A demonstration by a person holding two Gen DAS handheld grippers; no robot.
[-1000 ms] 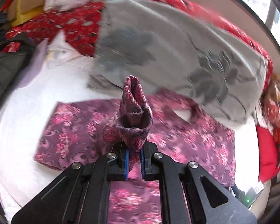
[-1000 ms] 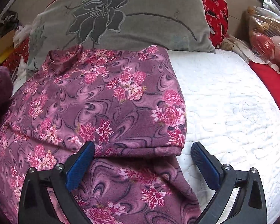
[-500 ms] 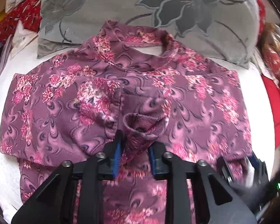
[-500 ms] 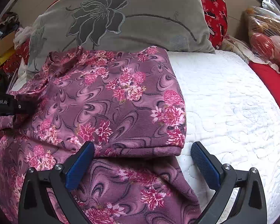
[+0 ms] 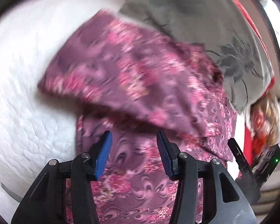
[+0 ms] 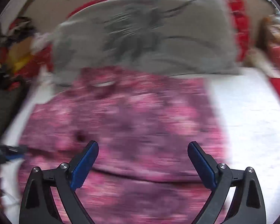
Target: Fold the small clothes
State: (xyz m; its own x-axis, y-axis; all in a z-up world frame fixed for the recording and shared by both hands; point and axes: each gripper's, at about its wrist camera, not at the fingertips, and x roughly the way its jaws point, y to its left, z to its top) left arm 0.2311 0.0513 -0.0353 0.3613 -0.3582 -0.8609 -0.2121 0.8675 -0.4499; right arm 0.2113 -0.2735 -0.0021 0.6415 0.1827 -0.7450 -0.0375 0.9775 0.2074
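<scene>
Roughly, purple floral top [image 6: 132, 123] neck twd grey pillow [image 6: 158, 37].

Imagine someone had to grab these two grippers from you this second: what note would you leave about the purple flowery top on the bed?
Left gripper: jaws opening, nothing pinched; the cloth lies below the pads.
Right gripper: wide open, empty, above the garment.
The purple floral top lies on the white quilt, its neck end toward the grey flower pillow.
Done: both sides look folded in over the body; the pictures are blurred, so check.
Left: probably fold it end to end, then smooth it.
</scene>
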